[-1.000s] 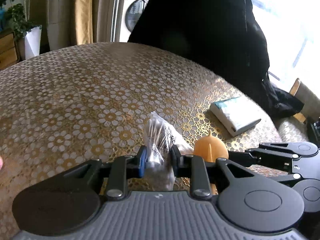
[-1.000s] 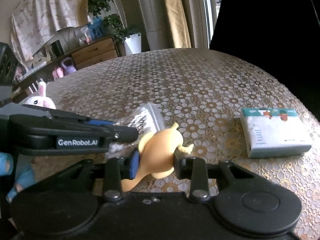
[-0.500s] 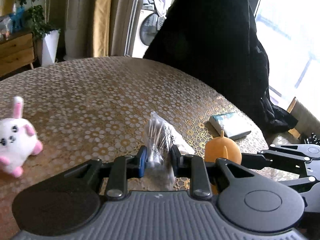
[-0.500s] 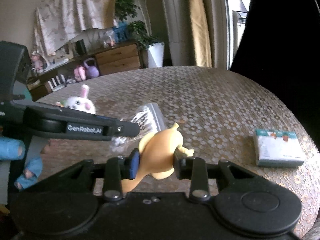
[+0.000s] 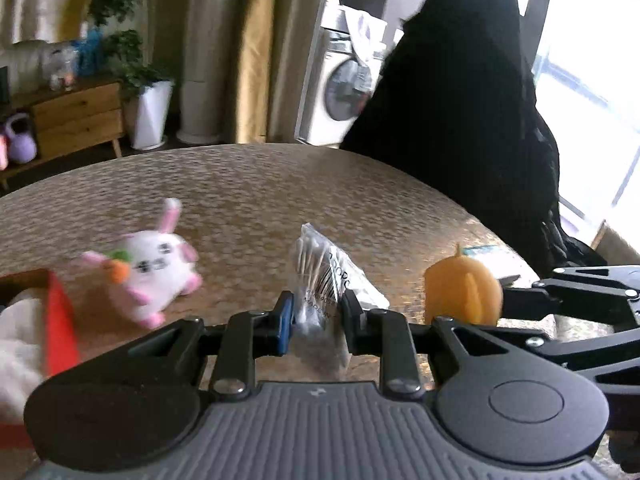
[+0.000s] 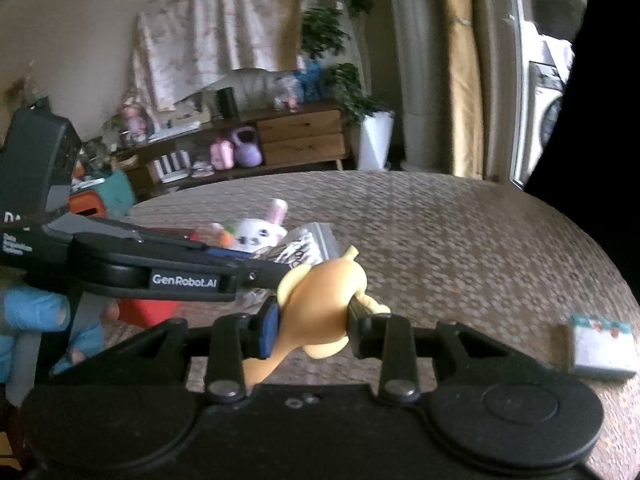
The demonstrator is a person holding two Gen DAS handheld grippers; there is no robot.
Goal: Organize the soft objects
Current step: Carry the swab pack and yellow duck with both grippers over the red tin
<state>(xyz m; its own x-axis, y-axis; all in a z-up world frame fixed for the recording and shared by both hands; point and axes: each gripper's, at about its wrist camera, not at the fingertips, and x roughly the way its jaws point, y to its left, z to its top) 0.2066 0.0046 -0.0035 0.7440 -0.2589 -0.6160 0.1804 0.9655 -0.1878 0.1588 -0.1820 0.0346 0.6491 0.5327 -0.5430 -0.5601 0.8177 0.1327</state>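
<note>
While left jaws clamp a plastic bag, right jaws squeeze a toy.

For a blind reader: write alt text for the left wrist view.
The left hand-held gripper pinches a clear packet of cotton swabs above a patterned table. A white plush rabbit lies left beside a red box; the right hand-held gripper holds an orange toy.

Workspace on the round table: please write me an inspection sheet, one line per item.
Surface: round table with gold floral cloth.
Job's things: clear bag of cotton swabs and orange rubber toy, both held; plush bunny lying on the table; red box at the left edge, something white inside.
Clutter: tissue pack on the table.
Grippers: left gripper shut on the bag; right gripper shut on the toy.
Cables: nothing seen.
Surroundings: wooden sideboard, potted plant, washing machine, curtains.
</note>
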